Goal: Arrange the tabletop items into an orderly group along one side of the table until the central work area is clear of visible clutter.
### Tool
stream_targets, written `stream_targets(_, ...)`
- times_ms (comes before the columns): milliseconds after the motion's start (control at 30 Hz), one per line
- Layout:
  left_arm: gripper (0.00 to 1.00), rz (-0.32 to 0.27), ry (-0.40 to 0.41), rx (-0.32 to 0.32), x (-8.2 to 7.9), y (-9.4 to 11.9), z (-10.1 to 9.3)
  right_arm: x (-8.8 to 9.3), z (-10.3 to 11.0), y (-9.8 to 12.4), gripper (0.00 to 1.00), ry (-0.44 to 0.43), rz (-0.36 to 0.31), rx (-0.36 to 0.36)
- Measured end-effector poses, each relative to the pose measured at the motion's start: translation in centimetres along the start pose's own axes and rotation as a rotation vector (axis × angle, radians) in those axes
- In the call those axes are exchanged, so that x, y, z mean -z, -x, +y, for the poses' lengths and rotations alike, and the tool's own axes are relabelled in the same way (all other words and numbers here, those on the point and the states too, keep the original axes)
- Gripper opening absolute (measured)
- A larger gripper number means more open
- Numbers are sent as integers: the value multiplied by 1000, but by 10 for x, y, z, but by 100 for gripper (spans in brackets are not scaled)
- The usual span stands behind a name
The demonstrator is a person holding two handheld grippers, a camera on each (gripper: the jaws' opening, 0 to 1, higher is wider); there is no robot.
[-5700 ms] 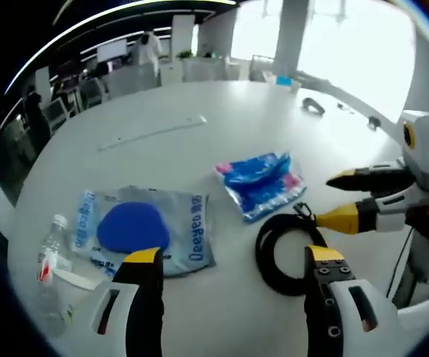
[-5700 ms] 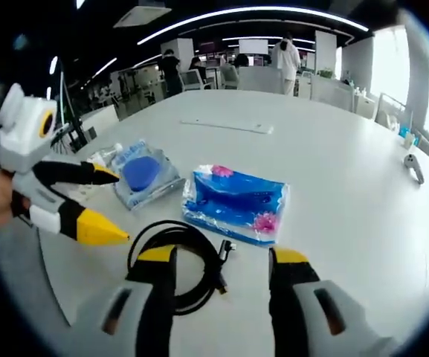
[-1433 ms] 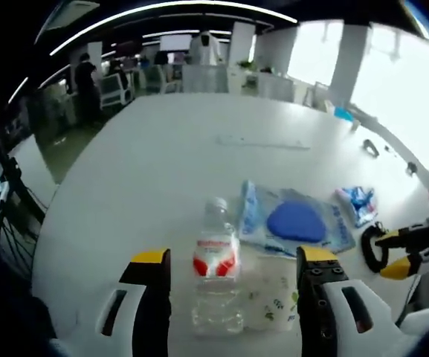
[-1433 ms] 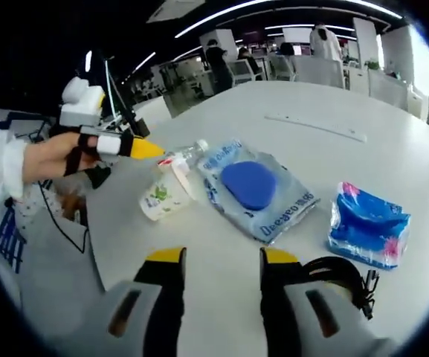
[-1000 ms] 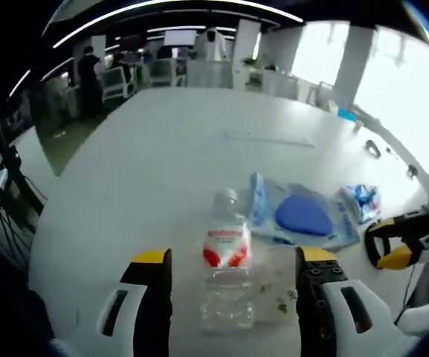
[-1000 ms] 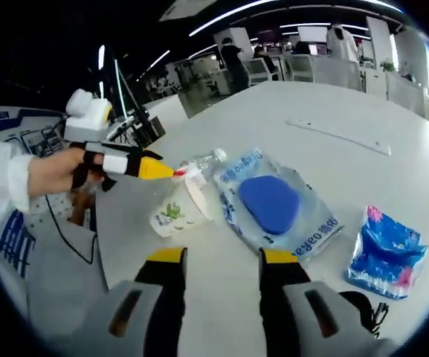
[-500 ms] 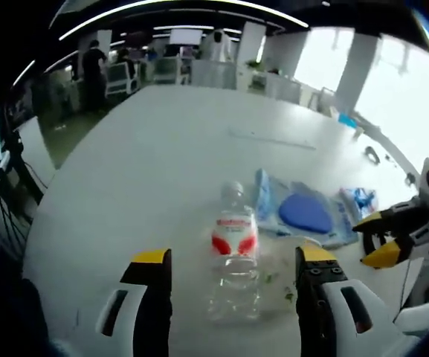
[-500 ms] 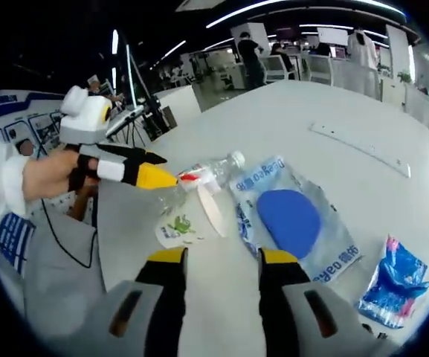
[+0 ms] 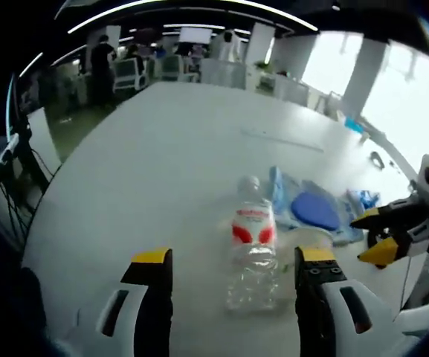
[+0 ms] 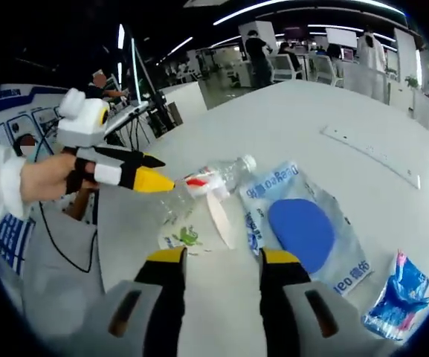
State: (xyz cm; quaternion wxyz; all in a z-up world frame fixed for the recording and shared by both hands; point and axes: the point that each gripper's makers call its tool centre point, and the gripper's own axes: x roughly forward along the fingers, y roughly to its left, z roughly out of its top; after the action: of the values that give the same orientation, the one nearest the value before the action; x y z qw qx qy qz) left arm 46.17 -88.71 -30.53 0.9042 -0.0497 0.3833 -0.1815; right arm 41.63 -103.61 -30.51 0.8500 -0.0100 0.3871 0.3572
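A clear plastic bottle [image 9: 252, 249] with a red label lies on the white table [image 9: 155, 149], its cap pointing away, between the jaws of my open left gripper [image 9: 234, 256]. Beside it lie a tipped paper cup [image 9: 312, 239], a silver pouch with a blue pad [image 9: 314, 210] and a blue tissue pack [image 9: 363, 199]. My right gripper [image 9: 378, 234] hovers open at the right. In the right gripper view, the left gripper [image 10: 155, 169] stands at the base end of the bottle [image 10: 207, 181], above the cup [image 10: 192, 227]. The right gripper [image 10: 221, 256] is open over bare table, near the pouch [image 10: 303, 223].
A long pale strip [image 10: 370, 156] lies farther out on the table [image 10: 288, 111], and the tissue pack [image 10: 396, 294] sits at the lower right. The table edge runs along the left, with chairs, stands and people [image 9: 99, 63] beyond.
The left gripper has closed in on the bottle, whose base now lies between its jaws. The right gripper's view has swung left toward the bottle and cup; the black cable has left view.
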Motion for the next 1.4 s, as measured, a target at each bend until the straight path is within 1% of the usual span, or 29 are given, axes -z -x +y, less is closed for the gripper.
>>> stream_targets(233,61,3,21,-12,0,1,5,-4,2,-4,37,-2,-2,-12)
stream_targets(300,62,-3,27,-12,1,3,7,-7,5,-8,37,3,-7,-43)
stream_targets(400,61,0,30,-15,3,4,9,-17,8,-12,37,-57,-45,-105)
stream_targets(433,62,-4,35,-18,4,5,10,-18,8,-12,37,-58,-48,-112)
stream_targets(533,62,0,43,-20,8,6,13,-24,7,-14,36,6,-40,-143)
stream_targets(600,61,2,46,-25,11,7,16,-30,10,-15,36,7,-55,-176)
stream_targets(667,61,10,48,-26,13,7,17,-35,16,-17,36,12,-65,-226)
stream_targets(833,61,6,59,-30,13,7,19,-36,20,-26,37,16,-46,-291)
stream_targets(967,61,-1,61,-33,11,8,22,-33,20,-32,36,12,-18,-303)
stream_targets(1067,61,11,35,-37,13,7,24,-32,21,-35,36,9,-11,-312)
stream_targets(1233,61,8,47,-37,13,6,26,-27,20,-38,35,-9,12,-316)
stream_targets(1333,61,11,51,-37,14,5,27,-27,24,-38,29,-22,14,-336)
stream_targets(1400,61,12,53,-38,15,5,28,-26,25,-39,23,-13,18,-333)
